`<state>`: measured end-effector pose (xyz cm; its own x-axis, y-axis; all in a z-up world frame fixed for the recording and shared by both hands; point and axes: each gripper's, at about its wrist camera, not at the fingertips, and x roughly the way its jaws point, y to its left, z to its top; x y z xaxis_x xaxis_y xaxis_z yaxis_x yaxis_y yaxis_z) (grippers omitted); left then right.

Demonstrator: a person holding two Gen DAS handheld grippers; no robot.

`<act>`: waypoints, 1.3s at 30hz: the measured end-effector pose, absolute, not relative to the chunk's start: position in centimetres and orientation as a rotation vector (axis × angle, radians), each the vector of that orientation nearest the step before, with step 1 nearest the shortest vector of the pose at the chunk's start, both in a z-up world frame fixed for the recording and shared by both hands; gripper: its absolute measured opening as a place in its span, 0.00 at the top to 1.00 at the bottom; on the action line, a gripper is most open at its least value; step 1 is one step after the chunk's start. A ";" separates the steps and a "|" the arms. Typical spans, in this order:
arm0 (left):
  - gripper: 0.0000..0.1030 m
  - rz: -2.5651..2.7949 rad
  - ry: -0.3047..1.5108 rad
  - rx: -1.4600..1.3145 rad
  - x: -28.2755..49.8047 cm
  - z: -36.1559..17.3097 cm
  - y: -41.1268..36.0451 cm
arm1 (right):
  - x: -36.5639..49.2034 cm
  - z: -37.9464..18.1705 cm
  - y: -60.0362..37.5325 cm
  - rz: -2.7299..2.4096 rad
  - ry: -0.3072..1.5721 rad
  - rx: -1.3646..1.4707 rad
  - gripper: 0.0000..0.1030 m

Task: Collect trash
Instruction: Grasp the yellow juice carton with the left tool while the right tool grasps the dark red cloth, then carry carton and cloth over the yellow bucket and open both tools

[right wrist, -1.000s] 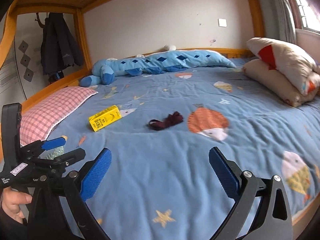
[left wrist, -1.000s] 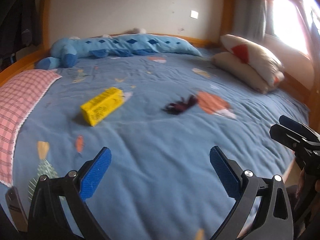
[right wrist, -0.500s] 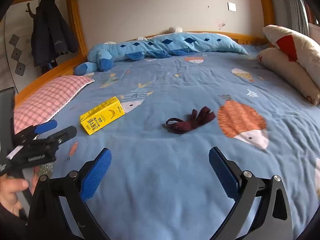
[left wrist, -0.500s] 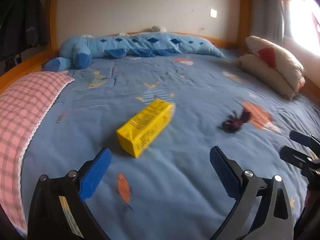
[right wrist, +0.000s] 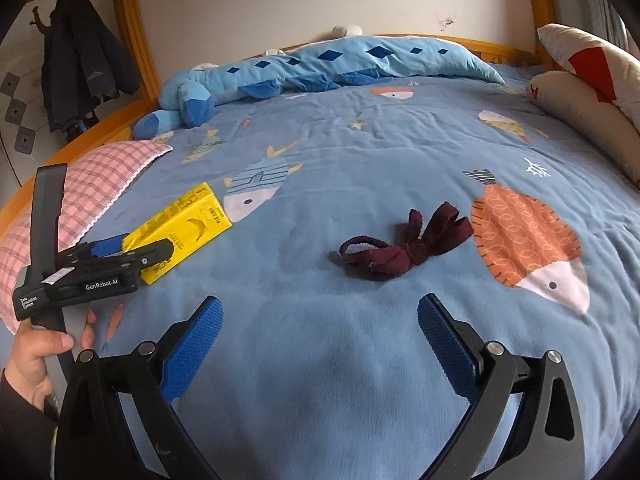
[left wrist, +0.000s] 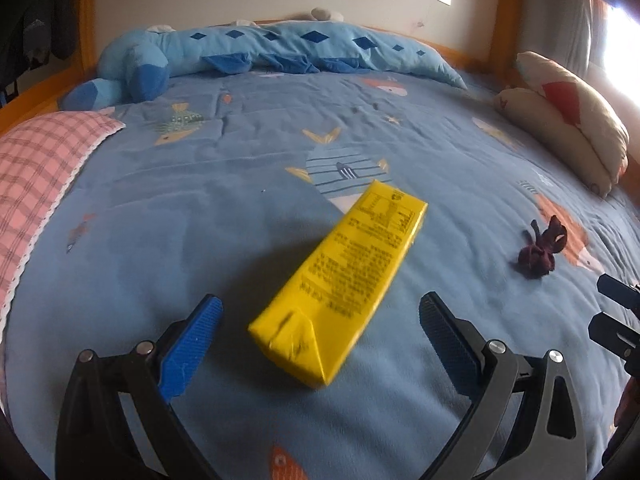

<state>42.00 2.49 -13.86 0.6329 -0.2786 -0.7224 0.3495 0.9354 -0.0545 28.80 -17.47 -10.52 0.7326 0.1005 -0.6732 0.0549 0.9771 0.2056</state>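
Observation:
A yellow drink carton (left wrist: 344, 280) lies flat on the blue bedspread (left wrist: 200, 208). My left gripper (left wrist: 320, 332) is open, and the carton's near end lies between its blue fingers, untouched. The carton also shows in the right wrist view (right wrist: 188, 224), with the left gripper (right wrist: 132, 250) at its near end. A dark red scrap of cloth (right wrist: 404, 244) lies mid-bed. My right gripper (right wrist: 318, 330) is open and empty, just short of the scrap. The scrap also shows in the left wrist view (left wrist: 540, 252).
A long blue plush toy (right wrist: 304, 68) lies along the far wall. A pink checked pillow (left wrist: 36, 176) is at the left and cream pillows (left wrist: 572, 120) at the right. The wooden bed frame (right wrist: 136, 44) rims the bed, and dark coats (right wrist: 80, 64) hang beyond it.
Both grippers have moved forward over the bed. The left one has closed in on the yellow carton, the right one on the dark red scrap. Both stay open.

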 end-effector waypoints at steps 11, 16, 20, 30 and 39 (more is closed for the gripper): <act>0.62 -0.433 0.904 0.107 42.9 -15.3 -1.5 | 30.5 -11.3 -20.2 -0.022 0.792 0.288 0.08; 0.62 -0.478 0.899 0.040 41.7 -15.0 -3.1 | 31.7 -11.3 -21.3 -0.039 0.799 0.315 0.08; 0.62 -0.508 0.890 0.003 40.9 -14.7 -4.2 | 33.6 -12.0 -22.1 -0.060 0.846 0.357 0.08; 0.62 -0.552 0.909 -0.004 40.3 -15.2 -5.5 | 37.1 -14.3 -24.8 -0.136 0.937 0.495 0.37; 0.62 -0.540 0.912 0.012 38.8 -15.2 -6.0 | 34.9 -14.4 -25.0 -0.011 0.912 0.447 0.77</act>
<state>38.83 -6.03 -15.20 0.4889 -0.4393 -0.7537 0.4495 0.8673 -0.2139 34.93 -24.96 -14.43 0.6189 0.1777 -0.7651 0.1961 0.9082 0.3697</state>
